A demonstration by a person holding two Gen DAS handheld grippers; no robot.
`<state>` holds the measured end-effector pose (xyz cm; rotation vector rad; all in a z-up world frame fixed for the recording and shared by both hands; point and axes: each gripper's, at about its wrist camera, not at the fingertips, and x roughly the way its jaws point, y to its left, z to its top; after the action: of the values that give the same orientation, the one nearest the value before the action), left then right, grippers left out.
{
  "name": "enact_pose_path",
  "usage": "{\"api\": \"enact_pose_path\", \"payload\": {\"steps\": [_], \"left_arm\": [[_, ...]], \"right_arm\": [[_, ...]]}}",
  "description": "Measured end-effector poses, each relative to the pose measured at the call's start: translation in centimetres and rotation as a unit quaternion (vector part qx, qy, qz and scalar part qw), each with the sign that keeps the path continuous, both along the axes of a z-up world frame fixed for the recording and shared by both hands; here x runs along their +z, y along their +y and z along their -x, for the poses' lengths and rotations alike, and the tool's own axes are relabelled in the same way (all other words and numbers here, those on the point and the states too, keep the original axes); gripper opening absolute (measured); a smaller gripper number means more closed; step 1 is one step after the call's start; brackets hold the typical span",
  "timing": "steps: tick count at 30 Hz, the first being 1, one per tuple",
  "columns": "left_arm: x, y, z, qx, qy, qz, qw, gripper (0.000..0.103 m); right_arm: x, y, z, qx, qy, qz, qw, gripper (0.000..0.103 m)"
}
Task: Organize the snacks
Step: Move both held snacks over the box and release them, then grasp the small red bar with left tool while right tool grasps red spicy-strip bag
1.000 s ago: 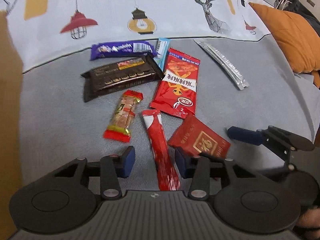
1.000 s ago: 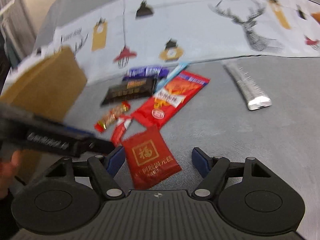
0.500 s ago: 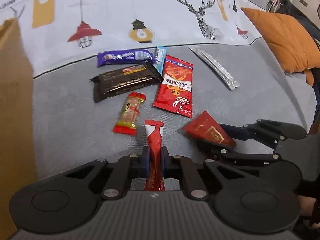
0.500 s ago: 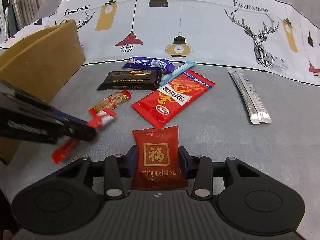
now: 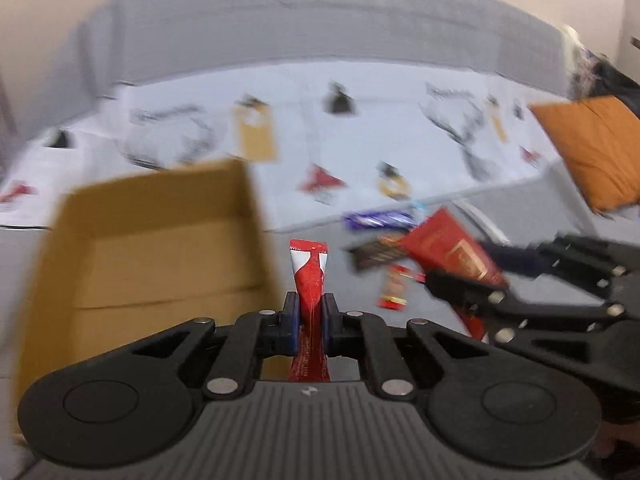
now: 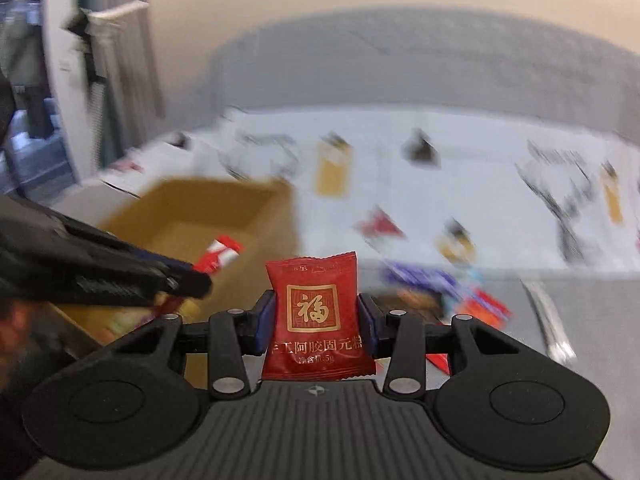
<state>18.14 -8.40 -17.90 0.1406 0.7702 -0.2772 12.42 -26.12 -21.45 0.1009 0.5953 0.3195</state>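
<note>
My left gripper (image 5: 309, 320) is shut on a long red stick sachet (image 5: 309, 276) and holds it in the air beside the open cardboard box (image 5: 160, 240). My right gripper (image 6: 316, 322) is shut on a square red packet with a gold character (image 6: 314, 316), also lifted, to the right of the box (image 6: 208, 220). The left gripper with its red sachet (image 6: 220, 254) shows at the left of the right wrist view, over the box. The right gripper and its packet (image 5: 452, 250) show at the right of the left wrist view.
Both views are blurred by motion. Several snacks stay on the grey bed: a purple bar (image 5: 380, 220), a dark bar (image 5: 376, 258), a small red-ended bar (image 5: 394, 292) and a silver stick (image 6: 552, 320). An orange pillow (image 5: 592, 148) lies at the right.
Both grippers have lifted their snacks off the bed and swung left toward the cardboard box. A second ago both were open around them.
</note>
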Motion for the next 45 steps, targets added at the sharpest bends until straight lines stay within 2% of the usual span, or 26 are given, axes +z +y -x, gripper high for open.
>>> {"api": "enact_pose_path", "payload": {"steps": [2, 5, 10, 13, 14, 16, 17, 18, 21, 29, 31, 34, 36, 41, 43, 45], "left_arm": [[0.9, 3.1, 0.4, 0.027, -0.009, 0.001, 0.9996, 0.011], [1.7, 7.2, 0.9, 0.063, -0.017, 0.006, 0.9979, 0.011], [2.2, 12.0, 0.7, 0.102, -0.014, 0.015, 0.9946, 0.011], [1.6, 13.8, 0.0, 0.121, -0.006, 0.008, 0.9925, 0.014], [1.2, 14.3, -0.3, 0.126, 0.003, 0.013, 0.9920, 0.019], [0.9, 14.9, -0.6, 0.146, 0.013, 0.012, 0.9891, 0.055], [0.8, 15.0, -0.7, 0.151, 0.008, 0.008, 0.9884, 0.078], [0.9, 14.7, -0.6, 0.147, -0.002, 0.003, 0.9891, 0.081], [0.8, 13.2, -1.1, 0.130, -0.004, -0.007, 0.9914, 0.081], [-1.5, 5.0, -3.9, 0.060, 0.024, 0.025, 0.9976, 0.081], [-2.5, 1.9, -4.6, 0.030, 0.029, 0.026, 0.9988, 0.081], [-3.5, -2.5, -5.1, -0.022, 0.009, 0.019, 0.9996, 0.082], [-4.8, -5.3, -5.9, -0.045, 0.011, 0.014, 0.9988, 0.082], [-9.0, -10.7, -8.9, -0.057, 0.059, 0.005, 0.9966, 0.081], [-10.8, -12.3, -10.3, -0.059, 0.062, -0.017, 0.9962, 0.079], [-12.6, -13.3, -11.8, -0.061, 0.084, -0.020, 0.9944, 0.074]], "right_arm": [[1.6, 2.9, -0.5, 0.023, -0.022, 0.000, 0.999, 0.045], [2.7, 6.3, -1.9, 0.053, -0.019, -0.010, 0.998, 0.045], [2.9, 11.2, -3.5, 0.081, 0.004, -0.025, 0.996, 0.045], [1.9, 14.1, -4.2, 0.107, 0.016, -0.013, 0.994, 0.045], [1.4, 15.0, -4.4, 0.117, 0.023, -0.007, 0.993, 0.048], [0.6, 16.4, -4.9, 0.126, 0.035, -0.002, 0.991, 0.061], [0.2, 16.4, -5.1, 0.123, 0.039, -0.007, 0.992, 0.069], [0.0, 16.2, -5.2, 0.121, 0.039, -0.015, 0.992, 0.070], [-0.5, 14.2, -5.5, 0.103, 0.041, -0.031, 0.993, 0.070], [-3.3, 3.9, -5.6, 0.002, 0.043, -0.060, 0.997, 0.070], [-4.7, 0.6, -5.6, -0.027, 0.043, -0.080, 0.995, 0.070], [-6.8, -3.9, -5.5, -0.068, 0.045, -0.098, 0.992, 0.070], [-8.3, -6.2, -6.0, -0.093, 0.050, -0.099, 0.990, 0.070], [-11.9, -10.0, -9.1, -0.114, 0.047, -0.066, 0.990, 0.070], [-13.2, -11.4, -10.6, -0.134, 0.062, -0.095, 0.984, 0.069], [-14.6, -12.5, -11.4, -0.168, 0.083, -0.109, 0.976, 0.069]]}}
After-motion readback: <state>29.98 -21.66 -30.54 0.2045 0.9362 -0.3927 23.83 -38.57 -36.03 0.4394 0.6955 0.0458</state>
